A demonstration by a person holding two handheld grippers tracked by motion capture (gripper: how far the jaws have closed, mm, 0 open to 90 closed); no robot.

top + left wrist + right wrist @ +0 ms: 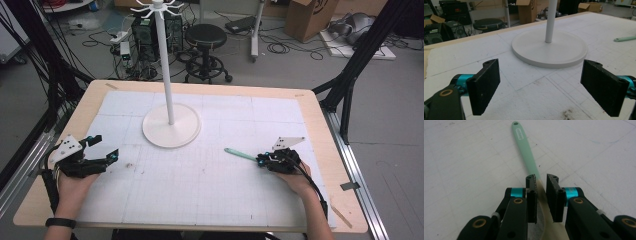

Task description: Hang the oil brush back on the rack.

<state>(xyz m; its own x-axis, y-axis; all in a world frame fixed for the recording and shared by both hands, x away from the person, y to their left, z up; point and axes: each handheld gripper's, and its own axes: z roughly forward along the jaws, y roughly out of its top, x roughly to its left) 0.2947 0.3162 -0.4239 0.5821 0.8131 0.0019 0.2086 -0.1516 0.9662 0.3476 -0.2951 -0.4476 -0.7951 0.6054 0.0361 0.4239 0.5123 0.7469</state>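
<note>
A mint-green utensil (239, 154) with a hole at its handle end lies on the white gridded mat, right of centre, and its handle points toward the stand. My right gripper (260, 161) grips it; in the right gripper view the jaws (541, 180) are shut on the utensil (524, 147) where the green handle turns cream. My left gripper (106, 147) rests near the table's left edge, open, with nothing between its jaws (541, 85). The utensil's handle tip (625, 38) shows at the far right of the left gripper view.
A white stand (171, 131) with a round base, a tall pole and hooks on top rises at the mat's back centre, straight ahead of the left gripper (549, 50). Beyond the wooden table (310, 100) are a black stool (206, 36), cables and boxes.
</note>
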